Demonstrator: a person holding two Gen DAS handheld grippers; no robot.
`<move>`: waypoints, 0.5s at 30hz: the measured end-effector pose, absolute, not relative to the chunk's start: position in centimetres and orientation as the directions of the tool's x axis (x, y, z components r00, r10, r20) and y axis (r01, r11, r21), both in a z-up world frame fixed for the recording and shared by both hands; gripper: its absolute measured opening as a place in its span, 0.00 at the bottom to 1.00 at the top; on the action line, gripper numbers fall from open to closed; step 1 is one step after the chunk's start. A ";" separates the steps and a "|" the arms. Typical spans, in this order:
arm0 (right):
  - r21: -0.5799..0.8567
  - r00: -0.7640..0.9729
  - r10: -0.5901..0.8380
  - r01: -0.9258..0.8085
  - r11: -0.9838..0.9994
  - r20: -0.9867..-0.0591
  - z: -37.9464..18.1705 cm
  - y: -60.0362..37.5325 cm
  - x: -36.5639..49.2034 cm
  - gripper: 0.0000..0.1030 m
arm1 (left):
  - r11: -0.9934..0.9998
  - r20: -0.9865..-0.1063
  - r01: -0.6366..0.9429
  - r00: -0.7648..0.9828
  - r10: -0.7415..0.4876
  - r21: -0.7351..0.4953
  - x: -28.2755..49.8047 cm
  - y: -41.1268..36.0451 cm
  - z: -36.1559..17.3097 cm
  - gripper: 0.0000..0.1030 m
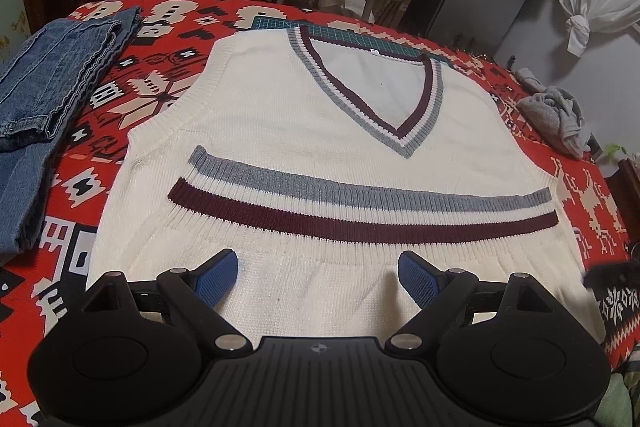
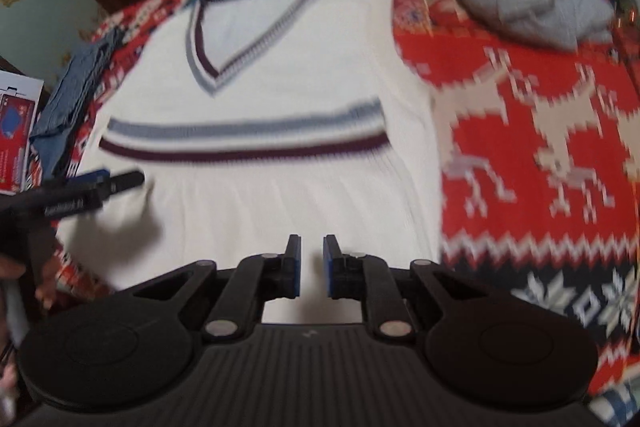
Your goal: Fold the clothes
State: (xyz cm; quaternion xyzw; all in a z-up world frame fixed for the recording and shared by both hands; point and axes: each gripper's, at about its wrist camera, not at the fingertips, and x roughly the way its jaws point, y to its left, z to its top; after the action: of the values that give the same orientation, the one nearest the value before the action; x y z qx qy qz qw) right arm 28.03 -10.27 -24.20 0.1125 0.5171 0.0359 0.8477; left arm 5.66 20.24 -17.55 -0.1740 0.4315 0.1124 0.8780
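So the cream knit vest (image 1: 320, 155) lies flat and unfolded across the middle of the frame on the red patterned blanket (image 1: 168, 67); folded jeans (image 1: 52, 75) sit upper left, so I'd guess the vest is next. Left gripper (image 1: 318, 277) is spread wide over the hem, holding nothing. Right gripper (image 2: 312, 267) is nearly closed, a narrow gap, also empty.

Ribbed knit vest (image 1: 312, 155), matt

One vest (image 1: 320, 131), one jeans (image 1: 52, 99), one grey garment (image 1: 560, 115).
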 end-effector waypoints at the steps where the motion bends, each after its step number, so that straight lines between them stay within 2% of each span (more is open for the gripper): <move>1: 0.206 0.478 0.163 0.038 0.978 -0.863 -24.4 -9.6 28.7 0.10 | 0.914 -0.796 -0.348 0.604 0.047 -0.209 5.6 20.3 -17.5 0.84; 6: 0.160 0.509 0.155 -0.033 0.987 -0.847 -25.7 -7.2 31.0 0.08 | 0.912 -0.794 -0.351 0.606 0.048 -0.214 5.7 20.4 -17.6 0.84; 15: 0.178 0.429 0.159 0.003 0.984 -0.889 -28.3 -7.7 31.2 0.01 | 0.920 -0.795 -0.340 0.604 0.056 -0.194 5.8 20.1 -17.6 0.84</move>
State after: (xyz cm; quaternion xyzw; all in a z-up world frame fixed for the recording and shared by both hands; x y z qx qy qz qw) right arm 31.18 -7.74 -28.28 0.0761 0.5321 0.0465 0.8420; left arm 5.82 20.09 -17.63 -0.1650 0.4303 0.1125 0.8803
